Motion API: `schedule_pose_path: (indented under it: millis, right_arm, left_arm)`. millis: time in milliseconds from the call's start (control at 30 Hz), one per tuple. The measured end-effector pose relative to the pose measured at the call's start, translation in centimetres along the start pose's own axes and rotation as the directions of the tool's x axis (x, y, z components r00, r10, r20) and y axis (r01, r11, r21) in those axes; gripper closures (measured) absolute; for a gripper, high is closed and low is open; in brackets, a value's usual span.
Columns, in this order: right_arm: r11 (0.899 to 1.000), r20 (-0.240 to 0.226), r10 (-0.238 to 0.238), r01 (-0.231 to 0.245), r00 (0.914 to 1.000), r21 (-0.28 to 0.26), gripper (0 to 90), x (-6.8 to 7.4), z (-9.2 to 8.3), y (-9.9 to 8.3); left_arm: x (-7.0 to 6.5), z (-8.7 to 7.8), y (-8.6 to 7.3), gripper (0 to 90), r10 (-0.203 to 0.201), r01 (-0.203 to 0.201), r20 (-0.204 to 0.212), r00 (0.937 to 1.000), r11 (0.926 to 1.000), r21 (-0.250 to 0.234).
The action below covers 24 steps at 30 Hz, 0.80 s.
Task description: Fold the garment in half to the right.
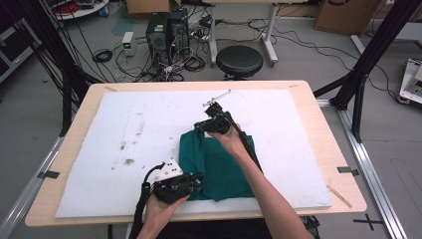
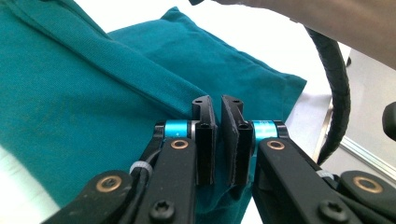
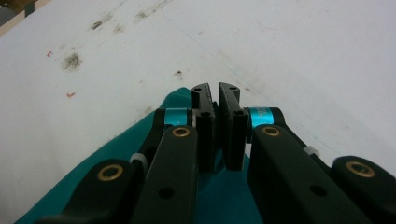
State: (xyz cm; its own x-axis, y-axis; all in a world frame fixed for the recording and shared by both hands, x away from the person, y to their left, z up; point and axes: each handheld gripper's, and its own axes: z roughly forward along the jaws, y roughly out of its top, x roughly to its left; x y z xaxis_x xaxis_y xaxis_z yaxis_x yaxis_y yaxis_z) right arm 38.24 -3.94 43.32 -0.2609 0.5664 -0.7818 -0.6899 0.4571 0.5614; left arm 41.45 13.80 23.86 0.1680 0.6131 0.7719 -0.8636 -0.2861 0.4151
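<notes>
A teal cloth (image 1: 219, 169) lies partly folded on the white foam board (image 1: 149, 119), right of its middle. My left gripper (image 1: 198, 179) sits at the cloth's near left edge, jaws shut. In the left gripper view the pads (image 2: 218, 105) are pressed together over a folded ridge of the cloth (image 2: 70, 93), with teal fabric between them low down. My right gripper (image 1: 198, 127) is at the cloth's far left corner. In the right gripper view its jaws (image 3: 215, 91) are shut, and the cloth (image 3: 224, 200) rises like a tent to them.
The board covers most of a wooden table (image 1: 326, 149) and carries dark stains (image 1: 127, 162) on its left half. A thin metal rod (image 1: 216, 98) lies just beyond the right gripper. A black stool (image 1: 239, 59) and computer towers (image 1: 166, 30) stand on the floor behind.
</notes>
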Motion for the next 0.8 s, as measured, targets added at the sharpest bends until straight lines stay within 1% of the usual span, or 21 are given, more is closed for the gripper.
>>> schedule_pose_path:
  millis: [100,267,367,433,533,700,800]
  right_arm:
    - [1.0,0.001,0.019,-0.019,0.9998,-0.009,86.7,-0.7,-0.5,-0.7]
    - [0.999,0.011,0.047,-0.047,0.9988,-0.004,86.6,-2.2,-1.3,-1.9]
    - [0.998,0.016,0.059,-0.059,0.9981,-0.01,86.6,-2.6,-1.9,-2.2]
    - [0.998,0.019,0.054,-0.054,0.9984,-0.016,86.6,-2.9,-2.5,-2.4]
    - [0.998,0.03,0.054,-0.053,0.9981,-0.017,86.6,-3.2,-3.1,-2.7]
    - [0.998,0.045,0.06,-0.059,0.9972,-0.011,86.5,-4.0,-4.1,-3.3]
    - [0.998,0.057,0.068,-0.067,0.9961,-0.013,86.5,-4.3,-4.7,-3.6]
  left_arm:
    - [-0.4,0.8,0.3,83.8,0.001,-0.001,0.014,0.9999,1.0,0.006]
    - [-1.1,2.3,1.0,83.8,0.006,-0.006,0.026,0.9996,0.9999,0.013]
    - [-1.6,3.2,1.3,83.8,0.008,-0.009,0.031,0.9995,0.9998,0.019]
    - [-1.8,3.7,1.5,83.8,0.005,-0.006,0.03,0.9995,0.9996,0.028]
    - [-2.1,4.5,1.7,83.9,0.001,-0.002,0.042,0.9991,0.9995,0.032]
    - [-2.6,5.4,2.0,83.9,-0.006,0.005,0.062,0.998,0.9995,0.03]
    - [-3.0,6.0,2.3,83.8,-0.004,0.002,0.071,0.9975,0.9996,0.027]
